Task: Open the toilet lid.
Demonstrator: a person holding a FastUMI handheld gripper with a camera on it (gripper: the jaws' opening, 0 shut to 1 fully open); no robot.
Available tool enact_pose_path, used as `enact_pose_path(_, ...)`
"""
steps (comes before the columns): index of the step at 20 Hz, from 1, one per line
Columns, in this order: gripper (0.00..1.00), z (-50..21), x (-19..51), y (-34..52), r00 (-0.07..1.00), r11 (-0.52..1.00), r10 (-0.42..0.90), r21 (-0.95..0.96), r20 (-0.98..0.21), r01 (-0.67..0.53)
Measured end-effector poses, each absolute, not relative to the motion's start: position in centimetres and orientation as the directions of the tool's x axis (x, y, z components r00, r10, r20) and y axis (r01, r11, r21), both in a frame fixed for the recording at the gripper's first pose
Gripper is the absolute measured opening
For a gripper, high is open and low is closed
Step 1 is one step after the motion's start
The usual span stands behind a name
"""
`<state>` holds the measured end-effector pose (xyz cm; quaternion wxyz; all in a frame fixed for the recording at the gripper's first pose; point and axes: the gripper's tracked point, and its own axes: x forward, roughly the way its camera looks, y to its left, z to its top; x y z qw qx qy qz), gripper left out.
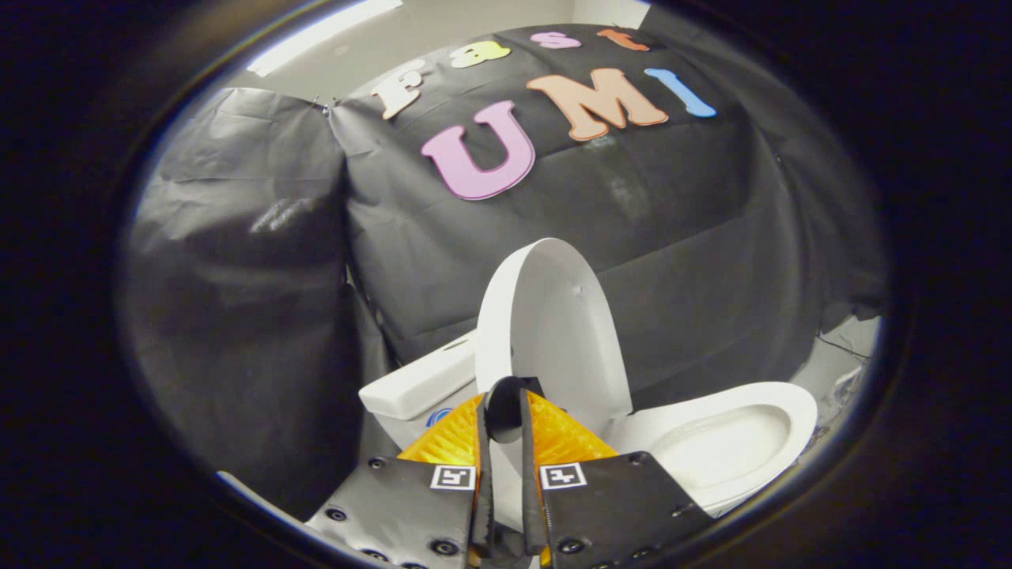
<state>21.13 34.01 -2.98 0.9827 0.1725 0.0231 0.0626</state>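
Observation:
The white toilet lid (553, 316) is raised and stands nearly upright, leaning back toward the tank (419, 383). Its inner face is turned to the open seat and bowl (727, 442), which lie beyond the fingers to the right. My gripper (506, 395) is at the lid's near edge, with the two fingers drawn close together. A thin strip of the white lid shows in the narrow gap between them, so they are shut on the lid's rim.
Black cloth walls (237, 316) close in behind and to the left of the toilet. A pale floor (838, 356) with a thin cable shows to the right of the bowl. A small blue mark (439, 415) sits on the tank's front.

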Motion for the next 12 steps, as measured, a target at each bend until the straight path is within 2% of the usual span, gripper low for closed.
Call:
enact_pose_path(6, 0.15, -3.5, 22.6, 37.5, 0.975, 0.925, 0.221, 0.324, -0.034, -0.198)
enact_pose_path(12, 0.16, -3.4, 23.3, 38.7, 0.969, 0.914, 0.246, 0.338, -0.023, -0.224)
